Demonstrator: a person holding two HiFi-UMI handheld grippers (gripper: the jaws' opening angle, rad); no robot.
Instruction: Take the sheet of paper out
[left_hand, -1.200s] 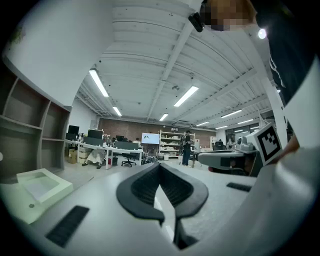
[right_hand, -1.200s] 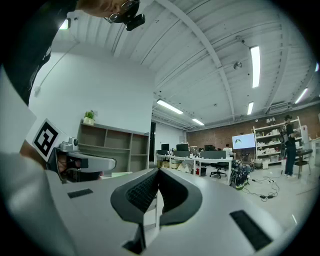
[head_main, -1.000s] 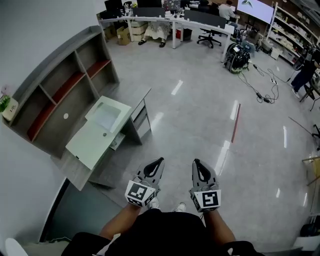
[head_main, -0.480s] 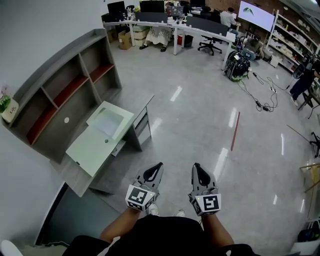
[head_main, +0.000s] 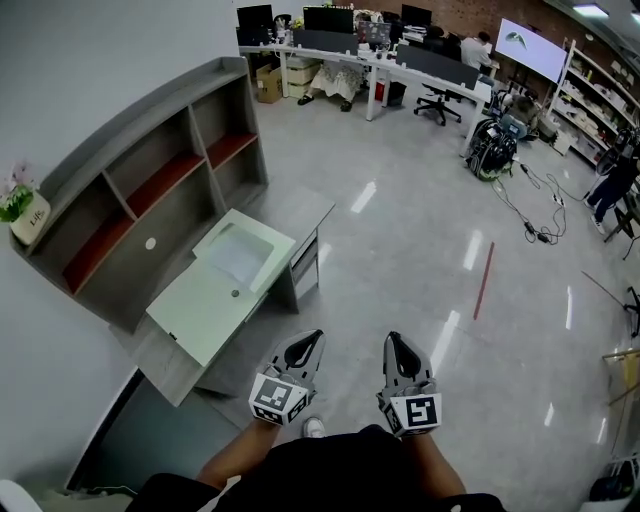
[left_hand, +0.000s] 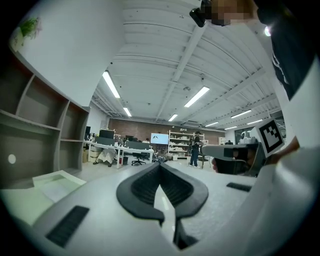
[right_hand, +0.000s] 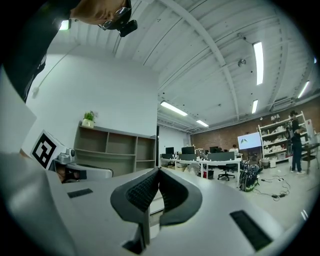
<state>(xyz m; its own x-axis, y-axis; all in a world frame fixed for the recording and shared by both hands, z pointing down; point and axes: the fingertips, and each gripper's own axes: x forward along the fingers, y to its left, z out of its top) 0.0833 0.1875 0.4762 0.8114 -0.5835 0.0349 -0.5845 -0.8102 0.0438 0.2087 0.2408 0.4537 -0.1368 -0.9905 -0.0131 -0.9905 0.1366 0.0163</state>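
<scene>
A pale sheet of paper (head_main: 240, 254) lies on the light green top of a small desk (head_main: 196, 310) at the left, well ahead of both grippers; the left gripper view shows the sheet (left_hand: 54, 189) low at the left. My left gripper (head_main: 316, 336) and right gripper (head_main: 391, 338) are held side by side over the bare floor, pointing level, away from the desk. Both have their jaws pressed together with nothing between them, as seen close up for the left gripper (left_hand: 160, 165) and the right gripper (right_hand: 158, 170).
A grey shelf unit (head_main: 150, 190) with red boards stands against the wall behind the desk, a potted plant (head_main: 20, 205) on its top. Office desks (head_main: 360, 55) and chairs line the far end. Cables (head_main: 525, 205) and a red strip (head_main: 484, 280) lie on the floor.
The desk and shelf unit have come nearer and shifted right in the head view as the person walks forward. Both grippers stay shut and side by side.
</scene>
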